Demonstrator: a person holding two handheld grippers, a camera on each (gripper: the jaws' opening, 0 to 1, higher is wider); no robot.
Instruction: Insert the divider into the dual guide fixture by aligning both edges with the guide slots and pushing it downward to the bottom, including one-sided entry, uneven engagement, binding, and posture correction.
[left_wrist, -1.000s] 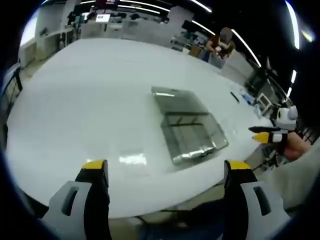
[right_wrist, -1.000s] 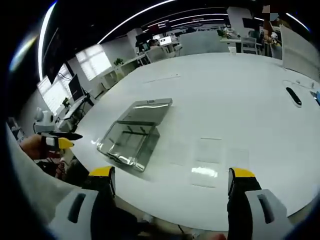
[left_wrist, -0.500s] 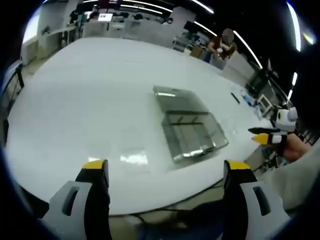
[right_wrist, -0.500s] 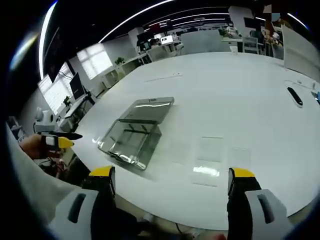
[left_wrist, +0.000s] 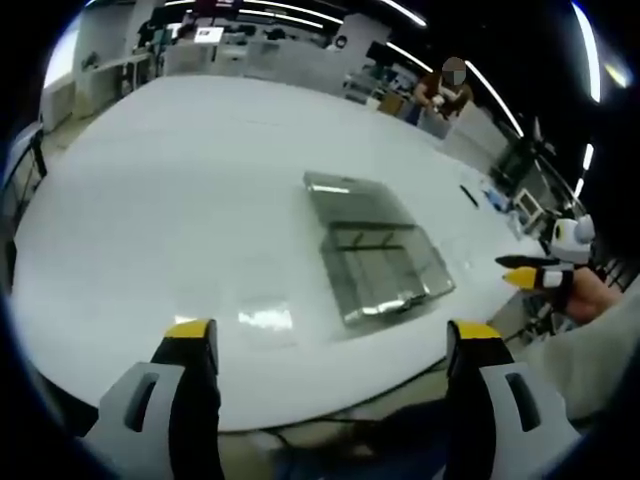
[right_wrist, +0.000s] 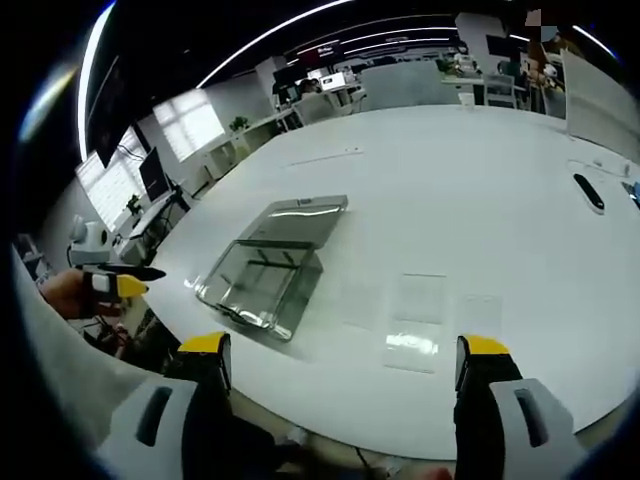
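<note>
Left gripper view has both grippers' fingers (left_wrist: 189, 345) spread wide and empty above the surface (left_wrist: 150, 200), poised short of the clear fixture (left_wrist: 380, 265), its flat divider panel (right_wrist: 418, 298) lying beside it.

The left tool (left_wrist: 330, 345) had two broad jaws, each with a pale grey body, a black inner face and a yellow cap at the tip; a dark oval slot was cut into each grey shell below the cap. The right tool (right_wrist: 340, 360) was built the same way, yellow-tipped, grey outside, black inside. Seen from the side, the right tool (left_wrist: 527, 271) showed slim yellow-and-black tips, with a light grey sleeve (left_wrist: 590, 350) behind it.
</note>
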